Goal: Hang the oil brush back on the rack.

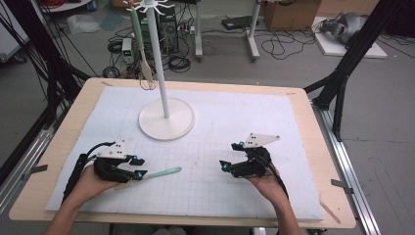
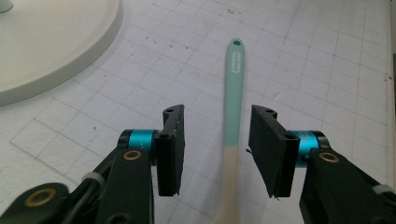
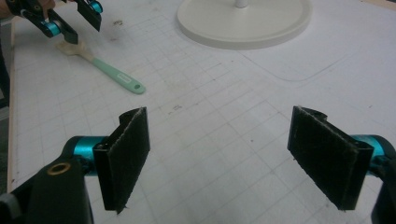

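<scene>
We had the left gripper (image 1: 139,168) lowered over the spatula (image 1: 159,173), which lay flat on the white gridded mat (image 1: 254,127) in front of the rack's round base (image 1: 166,119), its mint handle pointing toward the middle of the table. In the left gripper view the spatula (image 2: 232,98) ran straight up between the two pads (image 2: 170,149), and we saw bare mat on either side of it, so the jaws stood apart and nothing was clamped; we judged that straddling position served to line up a grip near where the mint handle met the pale head. The right gripper (image 1: 230,157) we held spread wide and empty above bare mat, well apart from the spatula, probably waiting its turn. From above we could see a whisk (image 1: 143,46) hanging on the rack, and the right gripper view added the spatula's pale head (image 3: 74,47) lying just under the left gripper (image 3: 70,23).
</scene>
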`<state>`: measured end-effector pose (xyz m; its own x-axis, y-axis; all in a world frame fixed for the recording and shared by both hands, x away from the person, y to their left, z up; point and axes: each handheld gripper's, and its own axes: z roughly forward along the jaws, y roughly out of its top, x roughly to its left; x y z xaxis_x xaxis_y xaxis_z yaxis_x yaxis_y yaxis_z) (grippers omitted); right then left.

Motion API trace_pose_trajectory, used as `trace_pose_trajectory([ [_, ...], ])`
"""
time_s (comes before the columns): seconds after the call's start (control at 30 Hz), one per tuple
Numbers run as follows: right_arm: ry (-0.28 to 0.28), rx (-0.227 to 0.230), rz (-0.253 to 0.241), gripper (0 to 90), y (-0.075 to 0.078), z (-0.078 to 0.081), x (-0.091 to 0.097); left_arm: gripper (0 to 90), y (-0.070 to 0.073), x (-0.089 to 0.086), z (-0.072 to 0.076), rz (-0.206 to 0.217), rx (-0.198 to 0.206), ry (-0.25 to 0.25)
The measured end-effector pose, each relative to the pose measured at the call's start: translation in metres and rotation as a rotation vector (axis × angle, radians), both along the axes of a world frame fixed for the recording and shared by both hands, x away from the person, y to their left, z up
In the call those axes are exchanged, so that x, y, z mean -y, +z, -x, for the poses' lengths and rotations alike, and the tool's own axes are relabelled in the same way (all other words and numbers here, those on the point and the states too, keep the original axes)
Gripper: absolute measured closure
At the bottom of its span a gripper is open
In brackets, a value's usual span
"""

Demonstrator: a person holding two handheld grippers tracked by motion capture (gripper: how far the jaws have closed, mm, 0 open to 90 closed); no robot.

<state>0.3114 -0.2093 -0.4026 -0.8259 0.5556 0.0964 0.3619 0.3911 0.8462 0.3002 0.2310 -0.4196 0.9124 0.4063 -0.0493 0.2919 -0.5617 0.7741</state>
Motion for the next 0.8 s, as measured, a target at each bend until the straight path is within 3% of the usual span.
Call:
trace_pose_trajectory([
  [0.4,-0.007,-0.001,-0.003,19.7,0.000,-0.001,0.004,59.2,-0.001,0.005,0.002,-0.045,-0.006,-0.020],
  [0.8,-0.004,-0.002,0.006,19.7,-0.001,0.000,0.003,66.8,-0.008,0.016,0.000,-0.142,-0.016,-0.075],
])
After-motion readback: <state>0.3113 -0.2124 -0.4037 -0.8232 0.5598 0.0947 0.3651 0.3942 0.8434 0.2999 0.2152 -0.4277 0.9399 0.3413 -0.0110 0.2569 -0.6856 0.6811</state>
